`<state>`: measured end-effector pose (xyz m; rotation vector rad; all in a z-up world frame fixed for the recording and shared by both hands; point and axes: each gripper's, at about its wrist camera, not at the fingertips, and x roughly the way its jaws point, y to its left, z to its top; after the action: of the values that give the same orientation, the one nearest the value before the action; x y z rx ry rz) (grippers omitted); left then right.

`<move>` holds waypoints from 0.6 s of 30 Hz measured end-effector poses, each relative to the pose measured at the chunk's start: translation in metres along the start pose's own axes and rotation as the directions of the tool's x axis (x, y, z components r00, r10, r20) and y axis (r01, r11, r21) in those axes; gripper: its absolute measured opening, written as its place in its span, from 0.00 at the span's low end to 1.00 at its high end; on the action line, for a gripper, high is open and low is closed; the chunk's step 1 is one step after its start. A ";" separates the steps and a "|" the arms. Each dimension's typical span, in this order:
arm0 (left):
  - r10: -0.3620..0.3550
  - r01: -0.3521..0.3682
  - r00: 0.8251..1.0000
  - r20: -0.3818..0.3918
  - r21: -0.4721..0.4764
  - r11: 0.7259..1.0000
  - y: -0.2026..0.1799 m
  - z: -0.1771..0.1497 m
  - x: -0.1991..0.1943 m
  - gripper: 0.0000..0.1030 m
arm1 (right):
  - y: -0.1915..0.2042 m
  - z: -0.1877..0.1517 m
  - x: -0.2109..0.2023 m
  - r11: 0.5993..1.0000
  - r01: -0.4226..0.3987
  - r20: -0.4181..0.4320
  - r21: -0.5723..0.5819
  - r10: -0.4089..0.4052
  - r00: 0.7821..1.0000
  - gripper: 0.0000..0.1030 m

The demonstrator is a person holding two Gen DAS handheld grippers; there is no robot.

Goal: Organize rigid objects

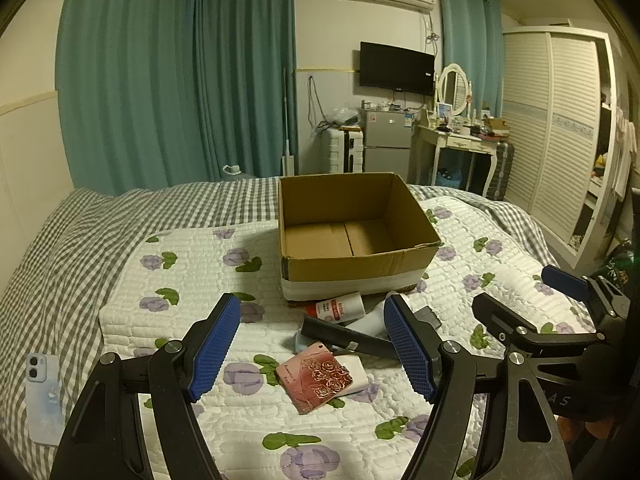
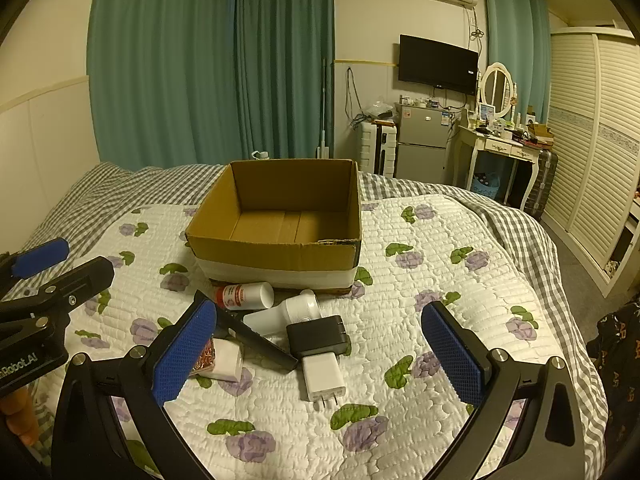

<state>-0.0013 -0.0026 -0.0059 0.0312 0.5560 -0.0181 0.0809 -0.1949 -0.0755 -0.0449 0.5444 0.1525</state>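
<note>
Both grippers, left (image 1: 312, 350) and right (image 2: 320, 354), gape empty; that pile (image 2: 280, 328) at the box's (image 2: 276, 250) 6 o'clock overlaps, so any grab probably drags neighbours.

The cardboard box (image 2: 276, 216) stood open-topped with bare floor inside. Against its near wall crowded a white bottle (image 2: 246, 295), black sheath (image 2: 256, 338) and two chargers (image 2: 320, 356). Quilt (image 2: 420, 360) to the right lay unobstructed.
</note>
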 end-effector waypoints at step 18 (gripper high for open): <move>0.028 -0.029 0.999 -0.044 -0.015 0.999 0.010 -0.007 0.015 0.75 | -0.006 -0.001 0.013 1.000 0.004 -0.034 -0.018 -0.005 0.999 1.00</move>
<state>0.0081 0.0080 -0.0195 0.0248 0.5990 0.0148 0.0926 -0.1991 -0.0835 -0.0658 0.5769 0.1521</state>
